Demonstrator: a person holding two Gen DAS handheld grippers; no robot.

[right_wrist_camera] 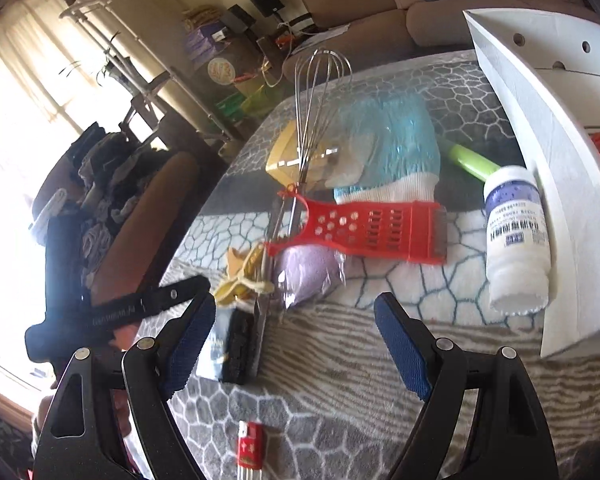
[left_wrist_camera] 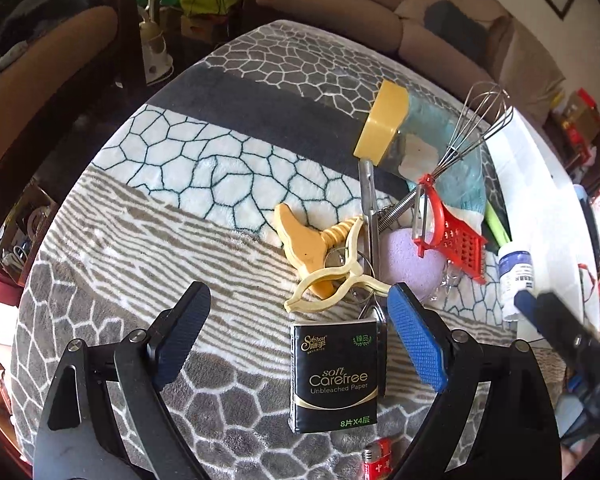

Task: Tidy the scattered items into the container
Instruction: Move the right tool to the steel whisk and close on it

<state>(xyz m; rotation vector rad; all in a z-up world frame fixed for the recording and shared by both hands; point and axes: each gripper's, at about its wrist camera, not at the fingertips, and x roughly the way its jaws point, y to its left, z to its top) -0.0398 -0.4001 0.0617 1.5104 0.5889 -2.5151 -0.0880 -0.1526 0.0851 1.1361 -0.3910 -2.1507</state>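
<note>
My left gripper point(left_wrist_camera: 300, 336) is open, its fingers either side of a black tissue pack point(left_wrist_camera: 334, 376) lying on the blanket, not touching it. Just beyond lie a cream clothes peg point(left_wrist_camera: 340, 280), a tan wooden piece point(left_wrist_camera: 300, 236), a purple sponge point(left_wrist_camera: 408, 264), a red grater point(left_wrist_camera: 452, 236) and a whisk point(left_wrist_camera: 472, 128). My right gripper point(right_wrist_camera: 298, 340) is open and empty above the blanket, near the sponge point(right_wrist_camera: 304, 276) and the grater point(right_wrist_camera: 364, 228). A white bottle point(right_wrist_camera: 512, 236) lies against the white container point(right_wrist_camera: 540, 152) on the right.
A patterned blanket point(left_wrist_camera: 188, 184) covers the table. A red lighter point(right_wrist_camera: 250, 444) lies near the front. A bagged blue cloth point(right_wrist_camera: 396, 148), a green tube point(right_wrist_camera: 472, 164) and a yellow-headed tool point(left_wrist_camera: 384, 124) lie farther back. A sofa point(left_wrist_camera: 340, 0) and room clutter surround the table.
</note>
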